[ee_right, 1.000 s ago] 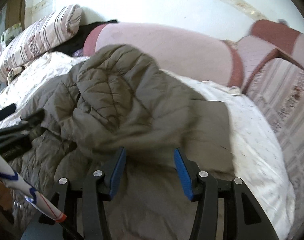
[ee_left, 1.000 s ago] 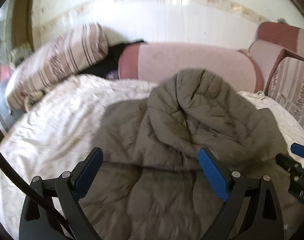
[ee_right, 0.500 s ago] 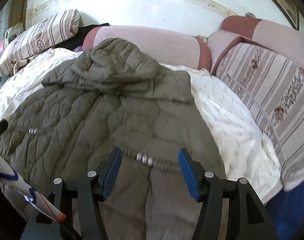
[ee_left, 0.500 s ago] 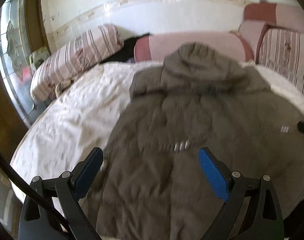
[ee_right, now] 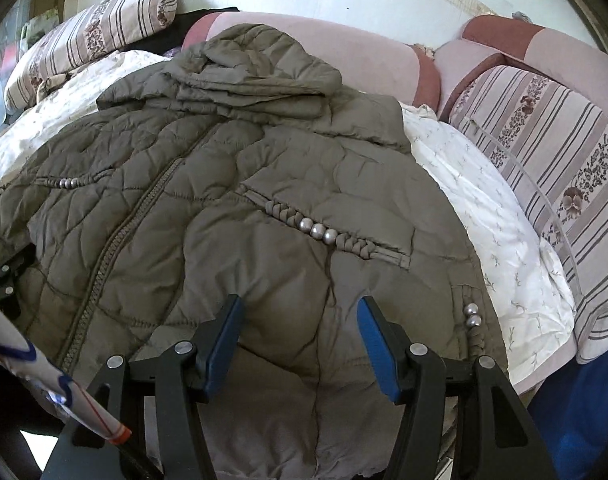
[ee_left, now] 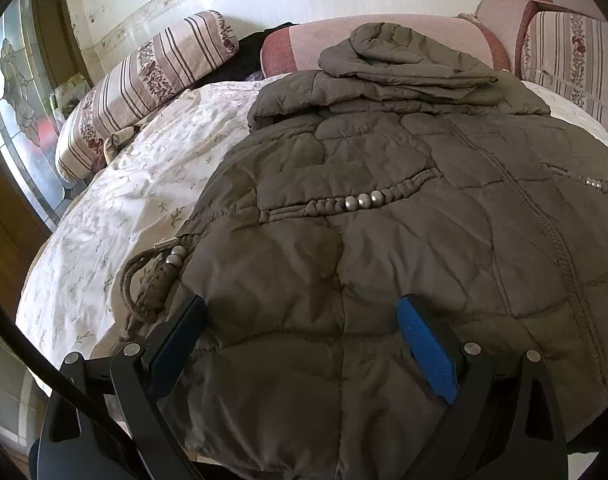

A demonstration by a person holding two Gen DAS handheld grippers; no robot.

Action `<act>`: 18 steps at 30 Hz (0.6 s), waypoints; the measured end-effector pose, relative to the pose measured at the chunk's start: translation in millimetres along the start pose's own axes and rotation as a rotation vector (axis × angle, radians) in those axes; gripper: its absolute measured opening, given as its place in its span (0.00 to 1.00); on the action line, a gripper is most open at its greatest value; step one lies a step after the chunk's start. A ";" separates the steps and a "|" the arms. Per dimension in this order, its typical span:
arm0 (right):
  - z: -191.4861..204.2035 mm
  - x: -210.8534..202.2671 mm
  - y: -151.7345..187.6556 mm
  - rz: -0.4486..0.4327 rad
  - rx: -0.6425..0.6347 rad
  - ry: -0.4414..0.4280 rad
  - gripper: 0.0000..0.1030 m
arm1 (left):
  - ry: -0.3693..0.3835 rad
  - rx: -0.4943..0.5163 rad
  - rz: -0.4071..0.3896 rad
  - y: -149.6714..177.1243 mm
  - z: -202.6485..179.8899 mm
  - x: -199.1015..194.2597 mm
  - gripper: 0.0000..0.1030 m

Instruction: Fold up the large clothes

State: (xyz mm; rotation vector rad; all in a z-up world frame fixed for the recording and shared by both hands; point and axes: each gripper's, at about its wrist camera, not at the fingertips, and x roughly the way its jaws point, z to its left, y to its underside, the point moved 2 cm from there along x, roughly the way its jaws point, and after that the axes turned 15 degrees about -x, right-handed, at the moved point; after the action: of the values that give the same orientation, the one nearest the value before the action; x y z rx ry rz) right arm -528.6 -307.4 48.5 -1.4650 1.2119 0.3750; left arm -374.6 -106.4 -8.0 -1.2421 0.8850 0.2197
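Observation:
An olive-brown quilted hooded jacket (ee_left: 383,200) lies spread front-up on a white floral bedsheet (ee_left: 144,184), hood at the far end, hem toward me. It also shows in the right wrist view (ee_right: 232,200). My left gripper (ee_left: 304,332) is open, its jaws wide apart over the jacket's lower left part near the hem. My right gripper (ee_right: 300,332) is open over the lower right part of the jacket. Neither holds any fabric.
A striped floral pillow (ee_left: 144,80) lies at the far left, a pink bolster (ee_left: 304,48) behind the hood, and striped cushions (ee_right: 543,152) along the right. A stained-glass window (ee_left: 12,92) is at the left. The bed edge runs just below the hem.
The jacket went from bunched up to spread flat. Both grippers drew back toward the hem and stayed open.

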 end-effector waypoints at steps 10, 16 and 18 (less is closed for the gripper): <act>6.3 5.8 2.3 0.010 -0.047 0.048 0.64 | -0.010 0.016 -0.026 0.6 -2.7 2.0 0.94; 11.7 5.5 1.8 0.007 -0.088 0.085 0.64 | -0.011 0.017 -0.027 1.2 -2.6 1.9 0.94; 11.9 5.7 1.7 0.006 -0.093 0.090 0.64 | -0.011 0.017 -0.028 1.4 -2.7 1.9 0.94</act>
State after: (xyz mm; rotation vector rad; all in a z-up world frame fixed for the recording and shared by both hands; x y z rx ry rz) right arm -523.0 -299.5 39.5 -1.5732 1.2855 0.3771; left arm -375.4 -108.9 -10.5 -1.2355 0.8578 0.1960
